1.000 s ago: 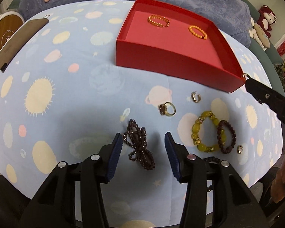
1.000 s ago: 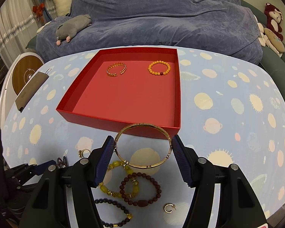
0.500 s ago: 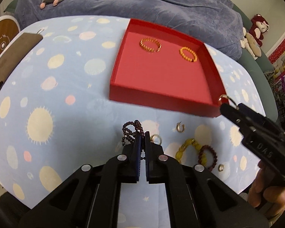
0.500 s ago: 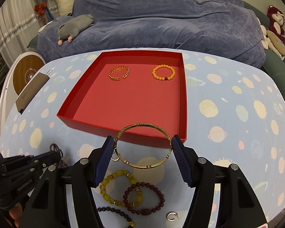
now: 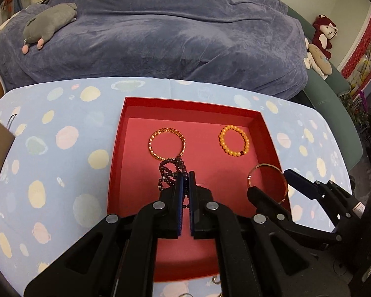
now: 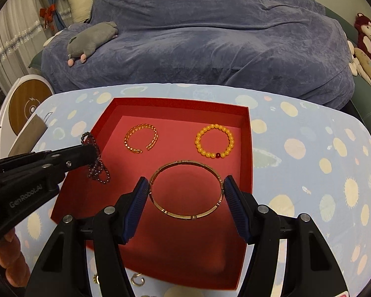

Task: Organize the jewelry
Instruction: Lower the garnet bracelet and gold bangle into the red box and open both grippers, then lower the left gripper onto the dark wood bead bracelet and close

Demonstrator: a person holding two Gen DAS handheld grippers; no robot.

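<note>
A red tray (image 5: 116, 153) (image 6: 246, 173) lies on the spotted blue tablecloth. In it lie a gold chain cuff (image 5: 167, 146) (image 6: 141, 139) and an orange bead bracelet (image 5: 234, 143) (image 6: 214, 144). My left gripper (image 5: 185, 177) (image 6: 92, 152) is shut on a dark bead strand (image 5: 169, 170) (image 6: 97, 170) that hangs above the tray's left part. My right gripper (image 6: 185, 193) (image 5: 269, 185) holds a thin gold bangle (image 6: 185, 189) (image 5: 267, 182) between its pads, above the tray's near right part.
A small hoop earring (image 6: 137, 279) and another small piece lie on the cloth by the tray's near edge. A brown pouch (image 6: 27, 138) lies at the table's left edge. A blue-covered sofa with a grey plush toy (image 5: 47, 22) stands behind the table.
My left gripper shut on the dark bead strand on the cloth, lifted it and carried it over the tray. My right gripper moved forward over the tray with the bangle.
</note>
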